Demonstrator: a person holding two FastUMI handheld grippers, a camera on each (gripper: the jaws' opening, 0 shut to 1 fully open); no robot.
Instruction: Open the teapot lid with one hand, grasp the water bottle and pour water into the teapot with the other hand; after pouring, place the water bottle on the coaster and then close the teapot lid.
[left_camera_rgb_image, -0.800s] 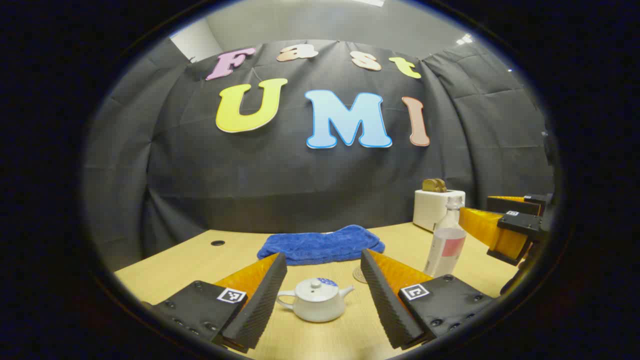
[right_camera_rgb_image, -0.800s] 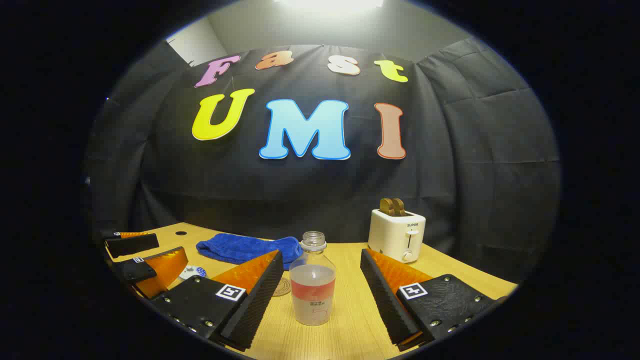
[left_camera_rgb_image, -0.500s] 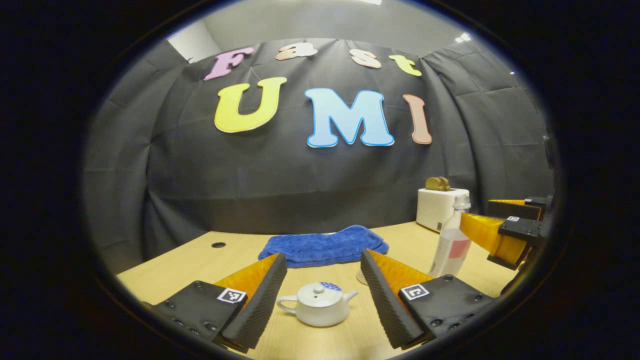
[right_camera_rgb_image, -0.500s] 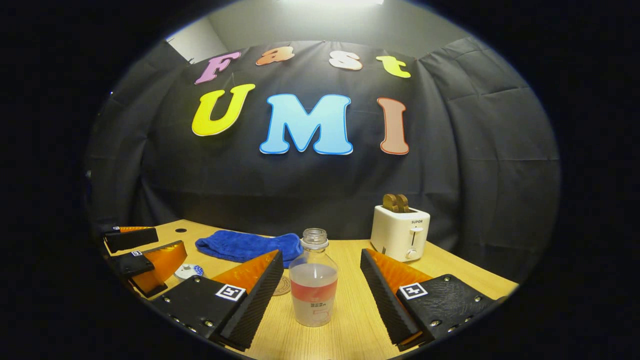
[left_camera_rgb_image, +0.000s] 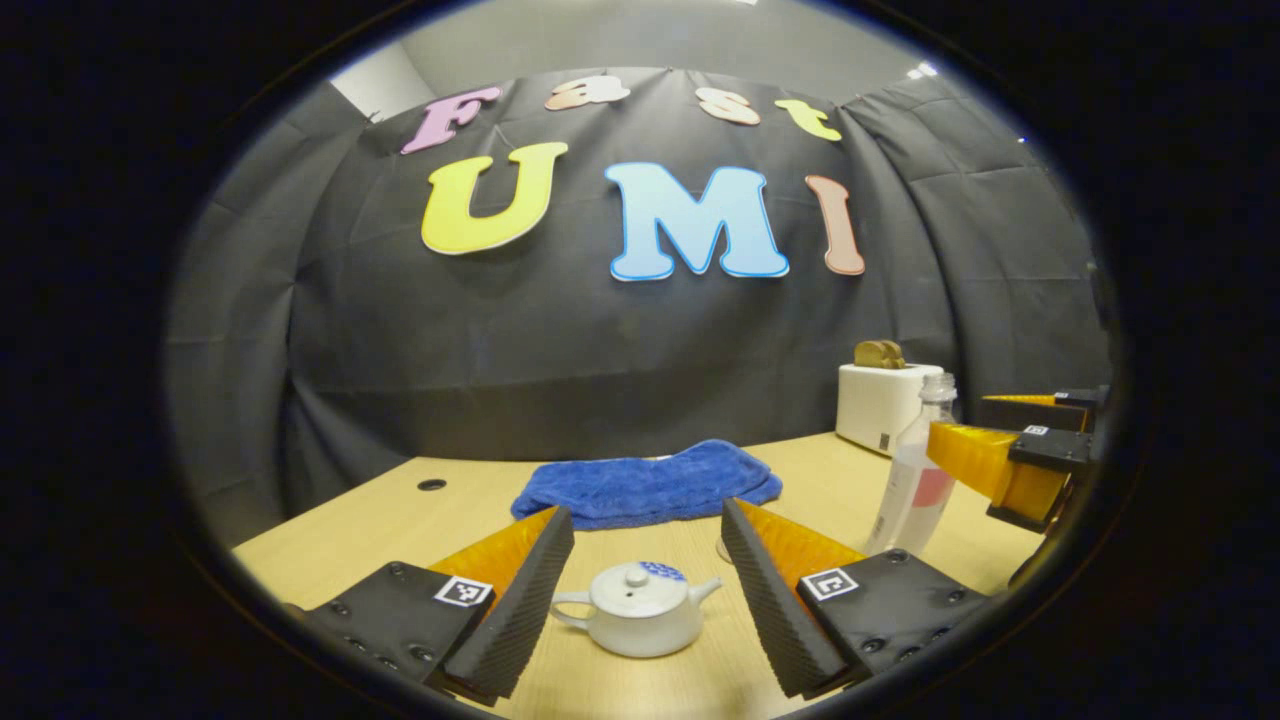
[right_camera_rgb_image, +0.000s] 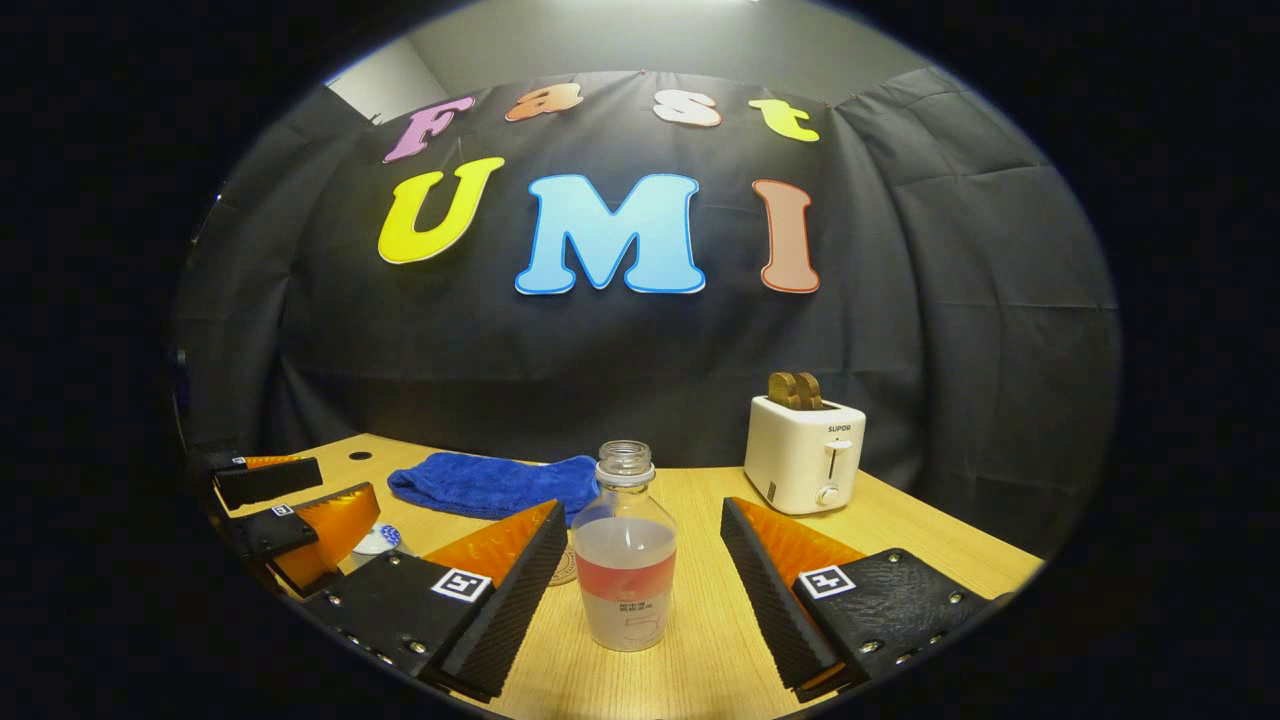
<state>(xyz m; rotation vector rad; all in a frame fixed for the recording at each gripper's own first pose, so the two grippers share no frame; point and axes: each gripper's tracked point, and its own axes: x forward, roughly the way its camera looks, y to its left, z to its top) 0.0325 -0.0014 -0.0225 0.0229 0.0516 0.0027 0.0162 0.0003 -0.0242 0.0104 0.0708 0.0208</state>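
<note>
Nothing is looking done yet: left gripper (left_camera_rgb_image: 648, 545) is hanging wide around the lidded white ceramic teapot (left_camera_rgb_image: 636, 621), right gripper (right_camera_rgb_image: 645, 545) is gaping beside the capless clear plastic water bottle (right_camera_rgb_image: 625, 560), both standing on the pale wooden table (right_camera_rgb_image: 900, 545).

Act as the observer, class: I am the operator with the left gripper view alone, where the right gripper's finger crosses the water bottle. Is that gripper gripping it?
Observer: No. In the right gripper view the water bottle stands upright on the table between the right gripper's open fingers, with a gap on each side.
Operator: Is the bottle capped?
Observer: No, its mouth is bare and open.
Operator: How full is it?
Observer: Roughly half, with the water line just above the red label band.
</note>
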